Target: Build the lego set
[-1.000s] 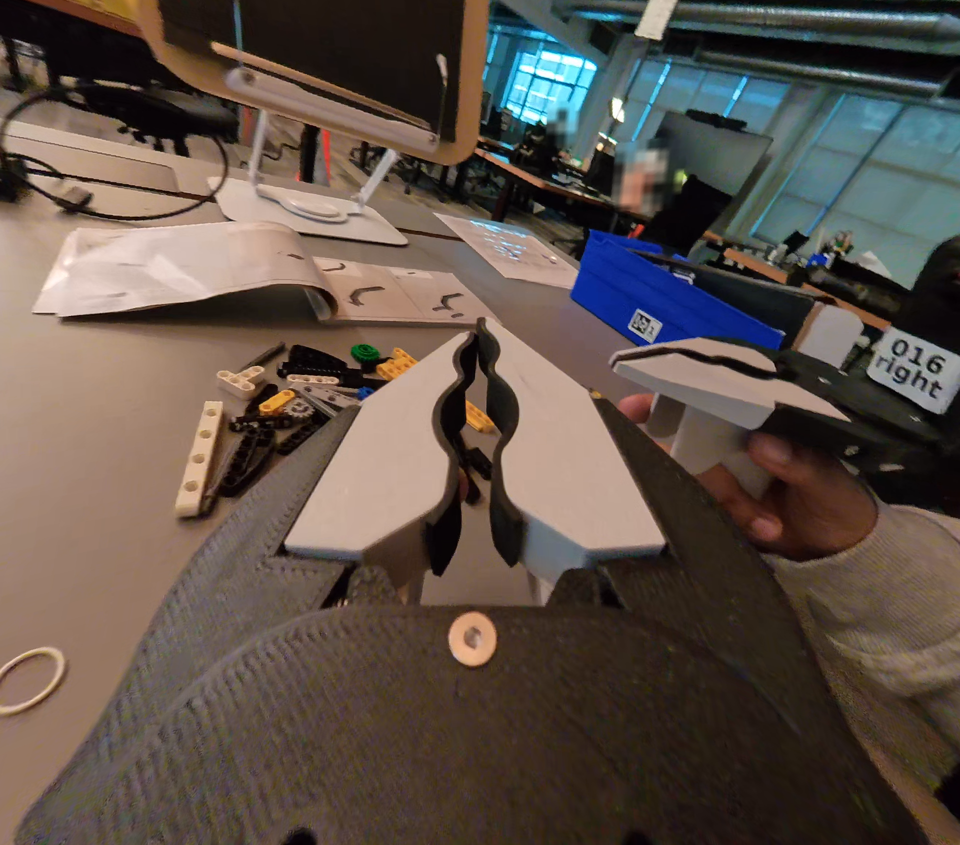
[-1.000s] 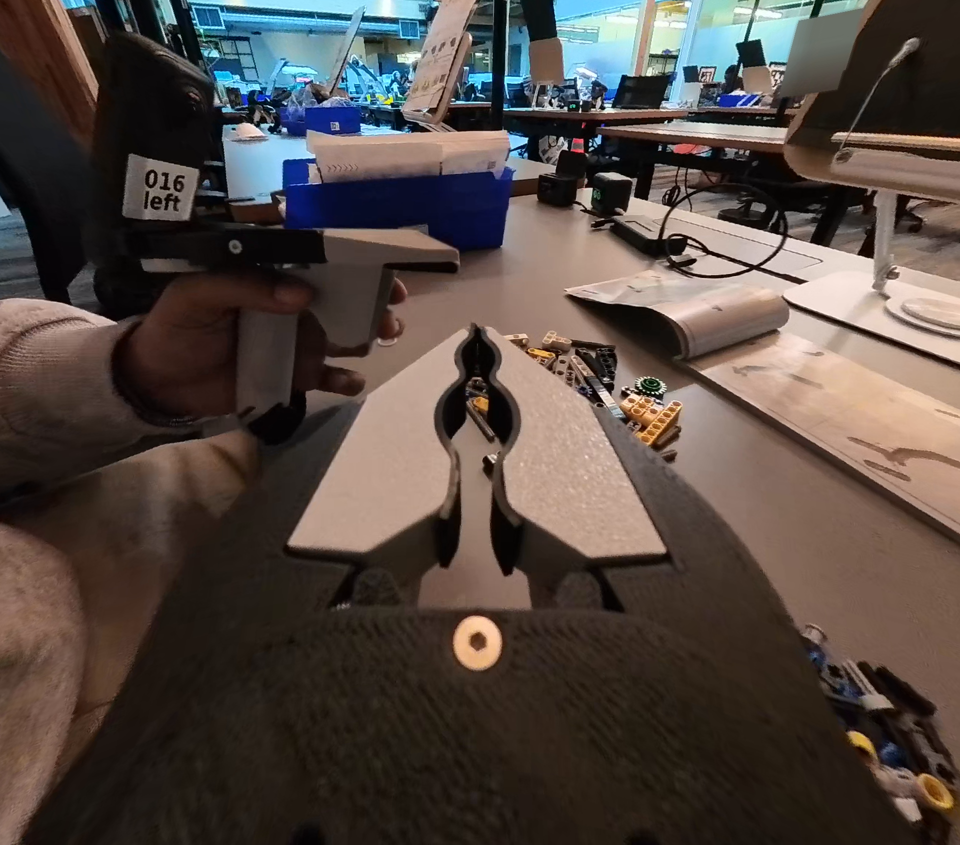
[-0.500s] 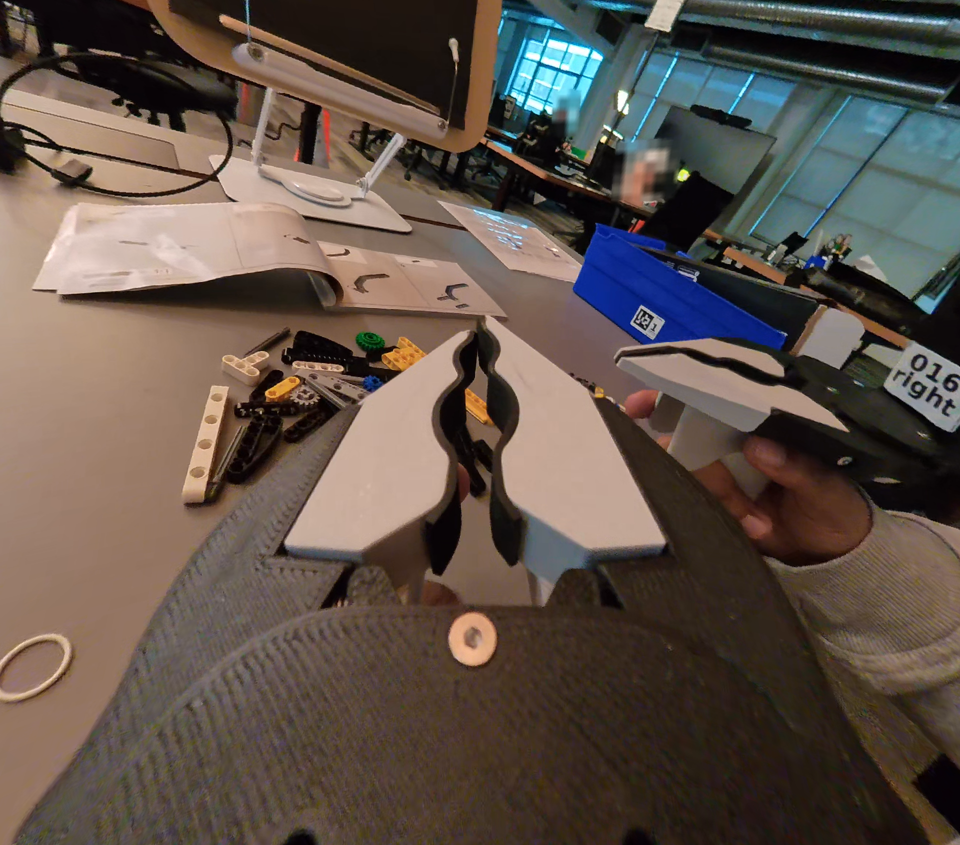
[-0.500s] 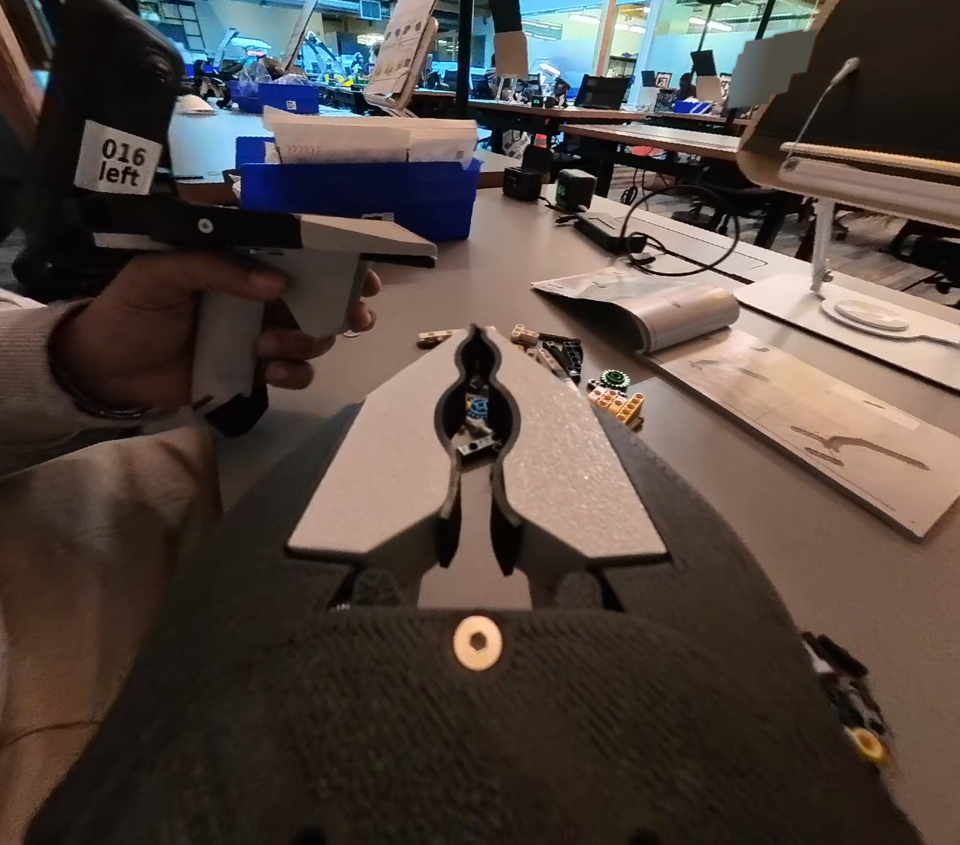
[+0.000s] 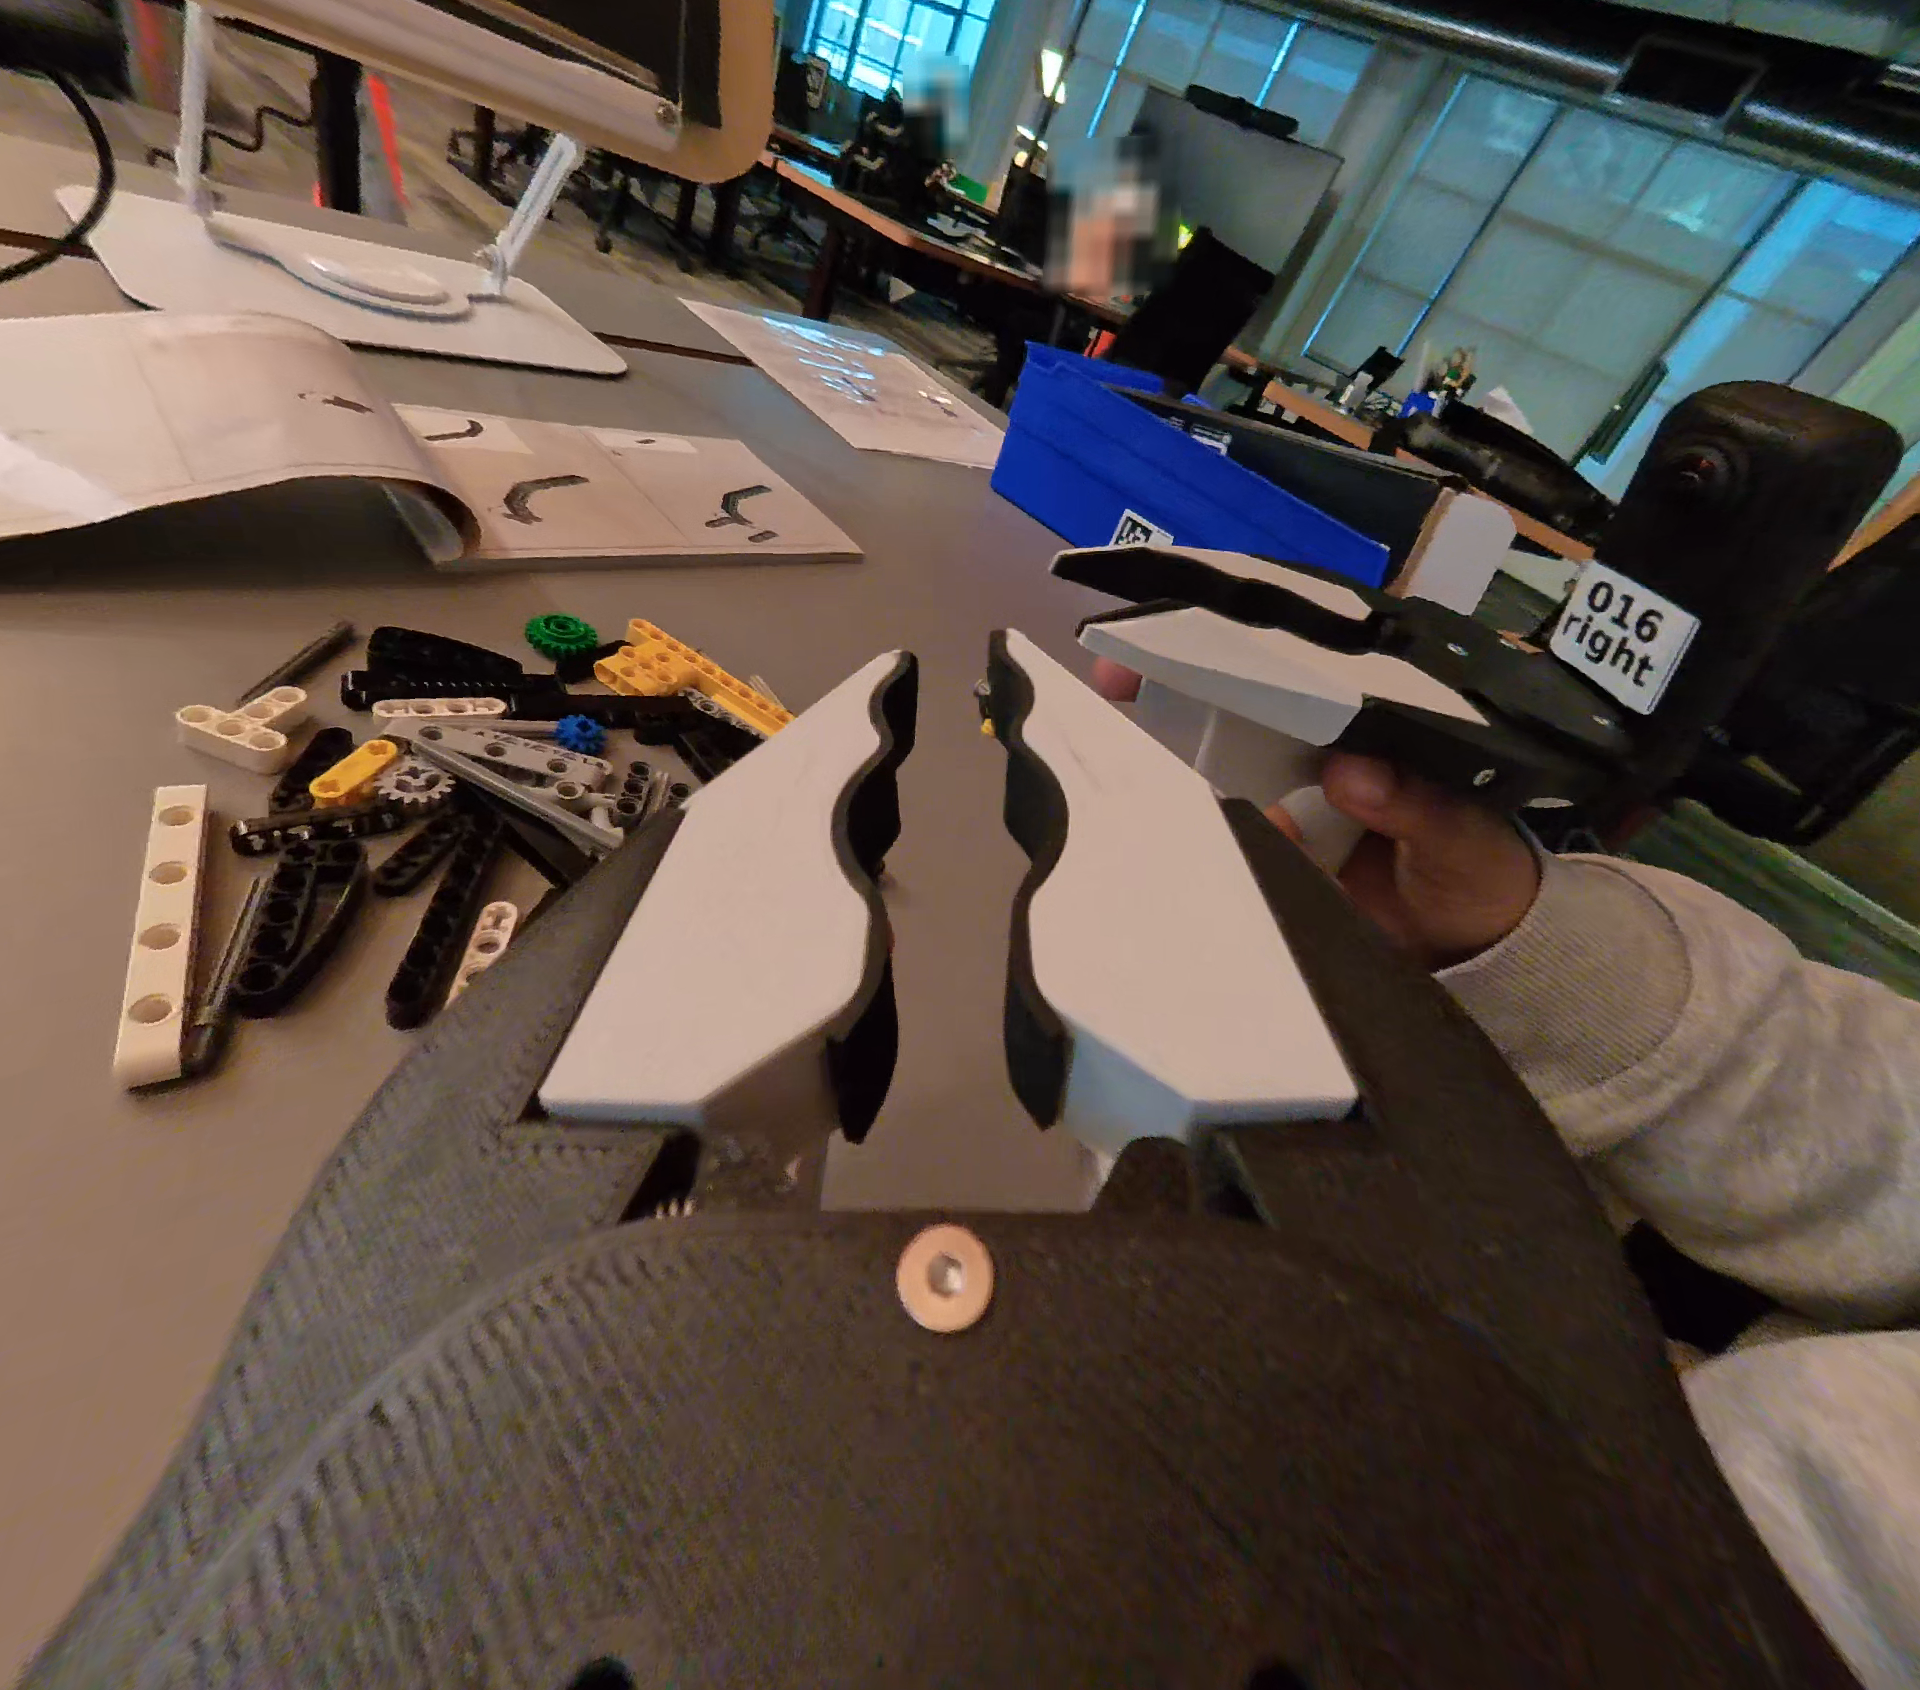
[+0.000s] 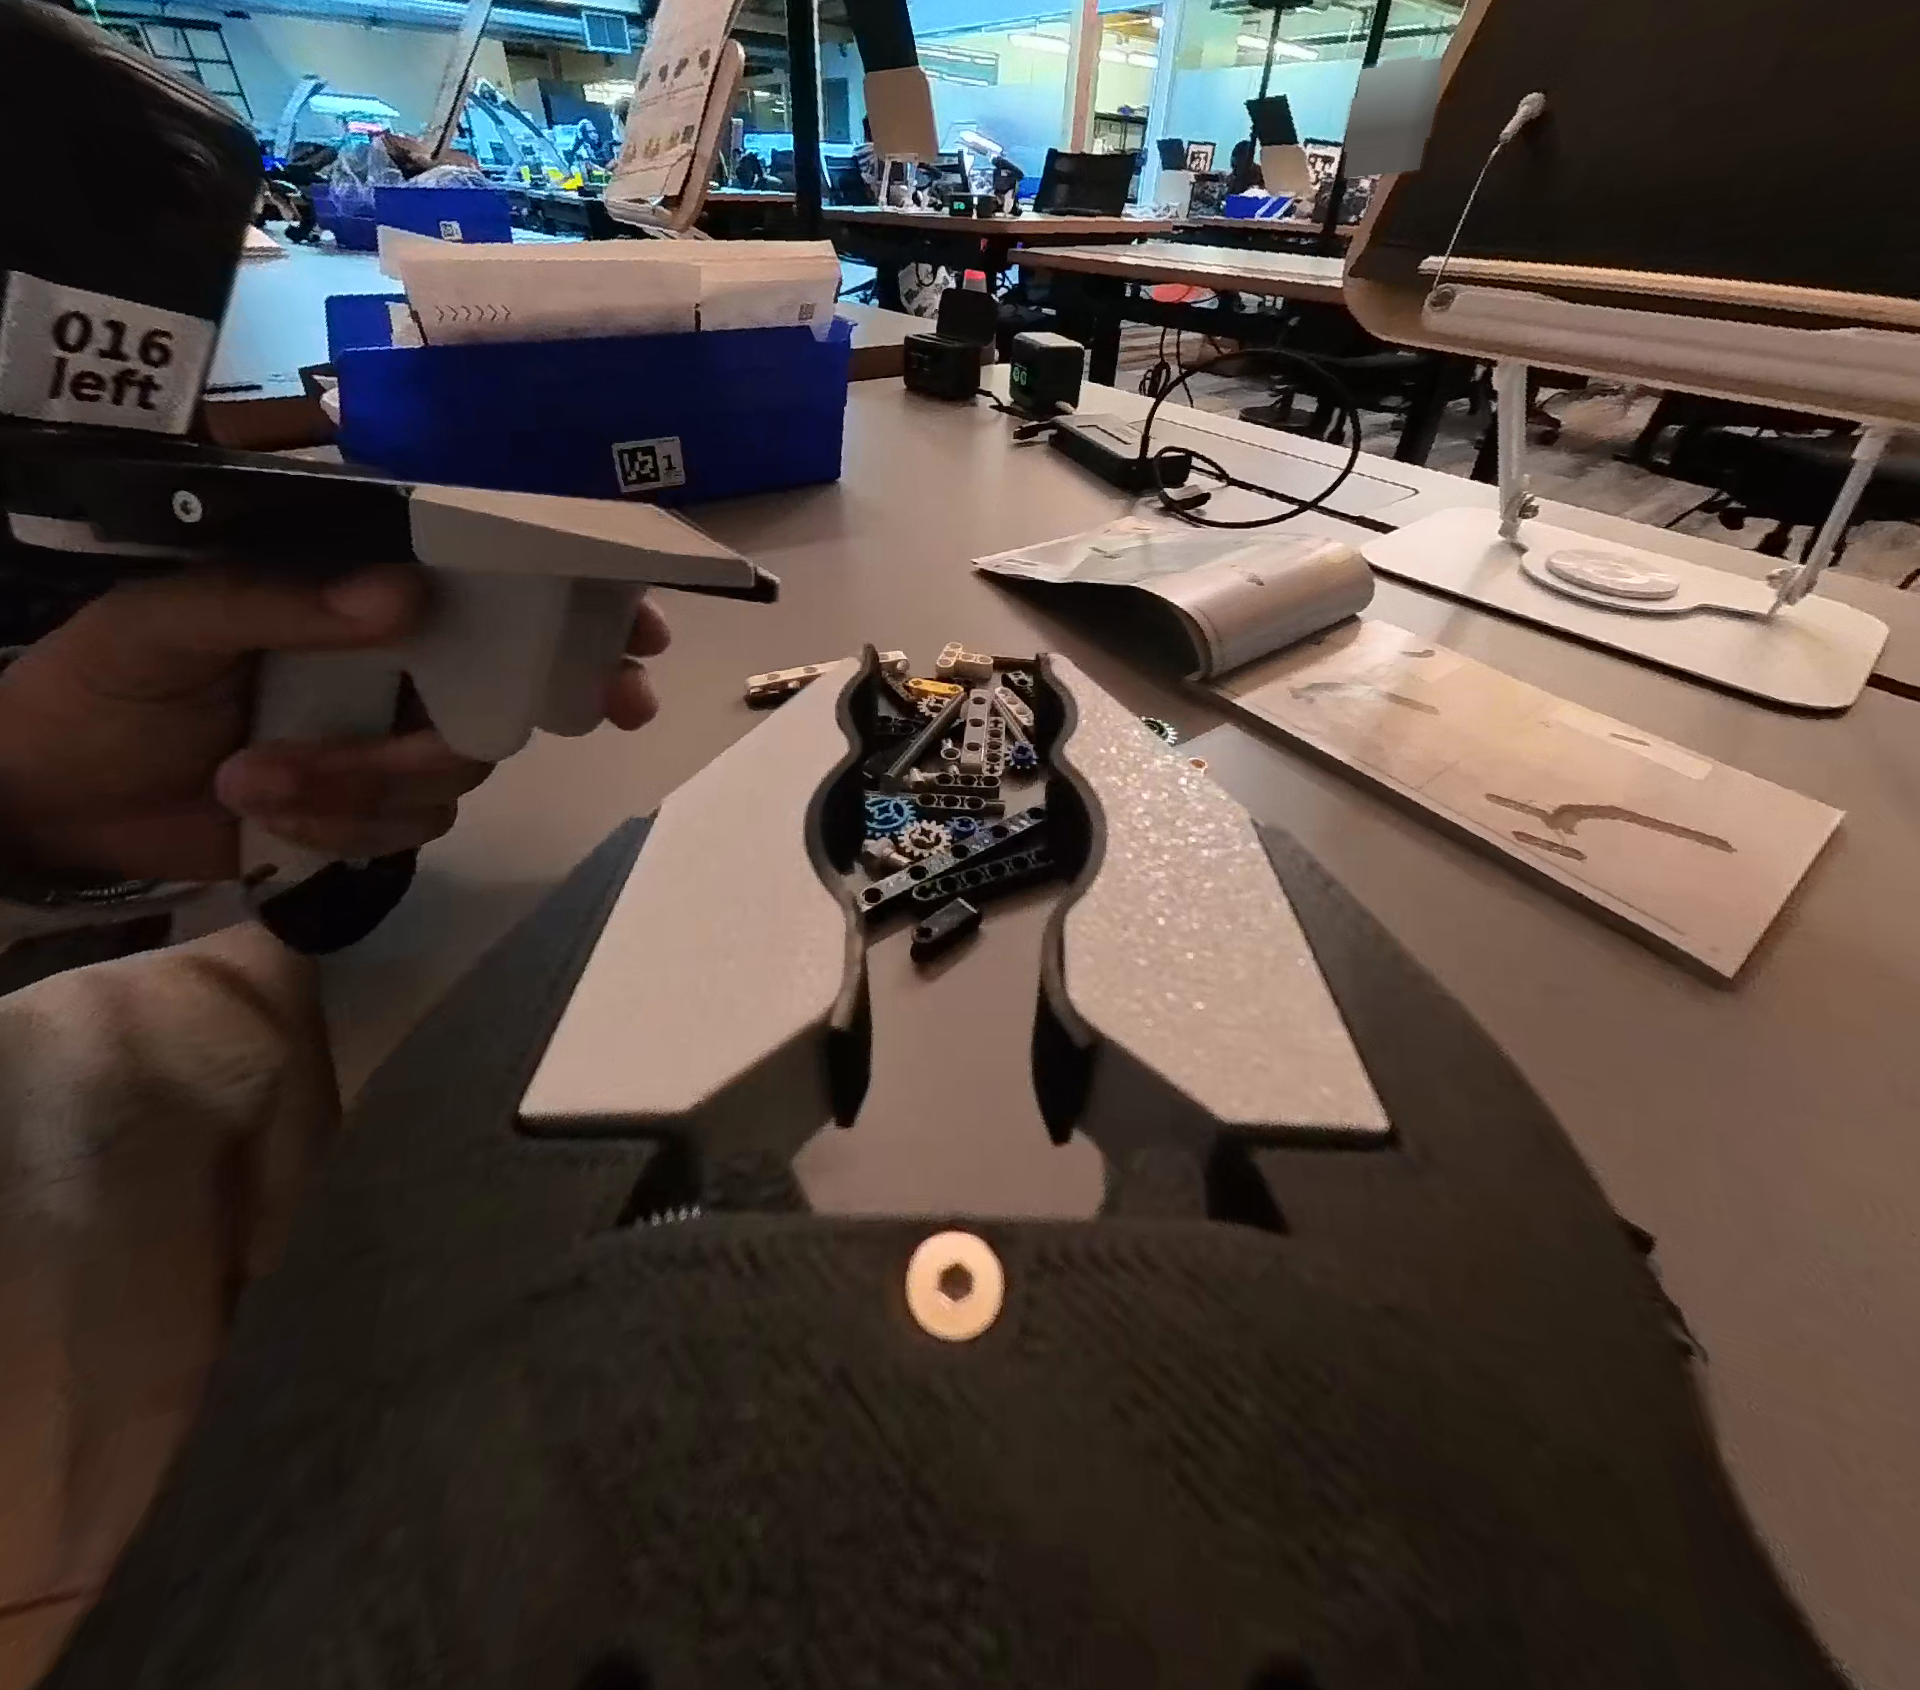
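Grey table (image 5: 935, 560) is carrying everything, running out ahead of both grippers. Dark board on a white stand (image 5: 343, 290) is sitting far ahead-left of the left gripper (image 5: 954, 664), showing up far ahead-right of the right gripper (image 6: 956, 669). Blue bin (image 6: 582, 414) is standing ahead-left of the right gripper, well apart from it, with white paper sticking up out of it. Open instruction booklet (image 5: 436, 477) is lying flat ahead-left of the left gripper, between the stand and the parts. Lego parts pile (image 5: 447, 767) is lying loose on the table just ahead-left of the left gripper; in the right wrist view the same pile (image 6: 951, 788) is showing straight ahead through the gap between that gripper's fingers. Left gripper is hanging above the table with jaws spread, nothing between them. Right gripper is likewise spread wide and gripping nothing. Each is being held by a hand, right hand (image 5: 1423, 861) just right of the left gripper, left hand (image 6: 260, 705) just left of the right one. White five-hole beam (image 5: 161, 913) is lying at the pile's left edge, touching a black piece. Green gear (image 5: 561, 632) is sitting at the far edge of the pile, beside a yellow perforated plate (image 5: 686, 669).
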Motion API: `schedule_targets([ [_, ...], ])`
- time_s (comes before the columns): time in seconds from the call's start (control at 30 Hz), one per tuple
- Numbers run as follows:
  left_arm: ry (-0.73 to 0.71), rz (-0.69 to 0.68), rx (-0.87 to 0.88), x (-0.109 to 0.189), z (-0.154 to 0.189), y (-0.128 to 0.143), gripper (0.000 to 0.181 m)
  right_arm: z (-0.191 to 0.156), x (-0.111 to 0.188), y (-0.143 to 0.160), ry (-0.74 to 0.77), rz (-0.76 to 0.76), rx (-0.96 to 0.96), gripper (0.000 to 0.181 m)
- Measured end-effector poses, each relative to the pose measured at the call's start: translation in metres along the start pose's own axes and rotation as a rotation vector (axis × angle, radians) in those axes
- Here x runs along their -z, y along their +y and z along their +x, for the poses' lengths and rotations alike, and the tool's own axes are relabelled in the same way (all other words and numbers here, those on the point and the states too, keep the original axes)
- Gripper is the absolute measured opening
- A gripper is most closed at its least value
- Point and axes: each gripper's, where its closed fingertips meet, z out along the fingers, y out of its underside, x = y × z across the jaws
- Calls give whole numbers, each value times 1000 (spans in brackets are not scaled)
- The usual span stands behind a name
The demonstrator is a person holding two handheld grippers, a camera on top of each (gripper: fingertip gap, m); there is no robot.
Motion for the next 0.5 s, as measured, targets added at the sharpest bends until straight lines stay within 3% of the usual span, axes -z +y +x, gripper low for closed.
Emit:
schedule_targets([
  [0.27,15,-38,-2,-4,3,7,34,0,0,0,4,-2,4,28],
  [0.5,15,-53,-15,-6,4,11,41,2,0,0,6,-2,-4,28],
])
